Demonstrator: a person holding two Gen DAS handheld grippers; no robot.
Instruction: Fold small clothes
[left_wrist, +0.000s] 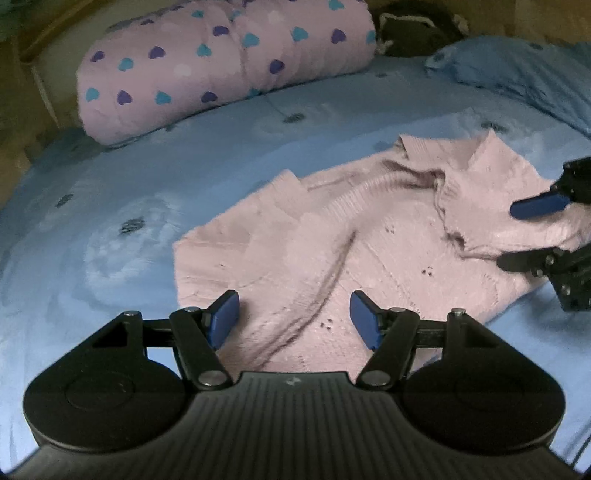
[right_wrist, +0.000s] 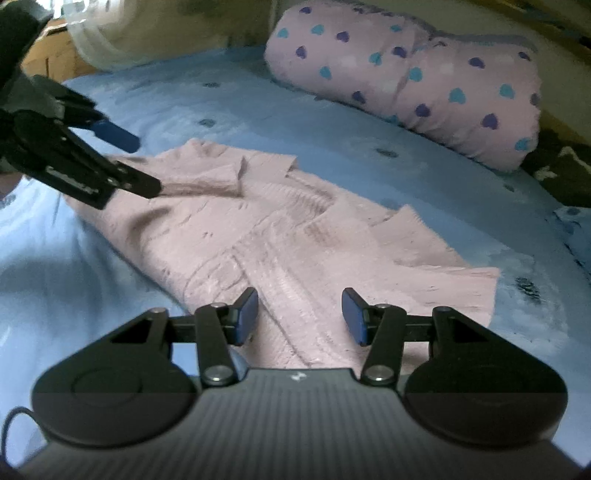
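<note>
Two views show one small pink knitted sweater (left_wrist: 332, 236) spread on a bed covered by a light blue sheet (left_wrist: 110, 221).

Left wrist view: the left claw (left_wrist: 294, 319) fills the lower part of the frame, its blue-padded fingers (left_wrist: 225, 314) spread wide apart and holding nothing, with the sweater's near edge lying between and beyond them. The sweater runs from the lower centre toward the upper right, wrinkled, with a ribbed band across its middle and one flap turned over near the right side. At the right edge of the frame the right claw (left_wrist: 511, 236) comes in sideways, its jaws apart, one blue pad above and one dark finger below a raised fold of the knit; whether it touches the fabric is unclear. In the upper left lies a pink rolled quilt with blue and purple hearts (left_wrist: 221, 62), and in the upper right a blue pillow (left_wrist: 517, 74) rests on the sheet, with a dark bundle behind it.

Right wrist view: the right claw (right_wrist: 300, 315) sits at the lower centre, released, fingers well apart over the sweater's near hem. The sweater (right_wrist: 277, 229) stretches from there toward the upper left. At the left edge the left claw (right_wrist: 147, 164) reaches in with jaws apart, its lower dark finger at the sweater's far corner. The heart quilt (right_wrist: 424, 81) lies in the upper right on the blue sheet (right_wrist: 258, 110).
</note>
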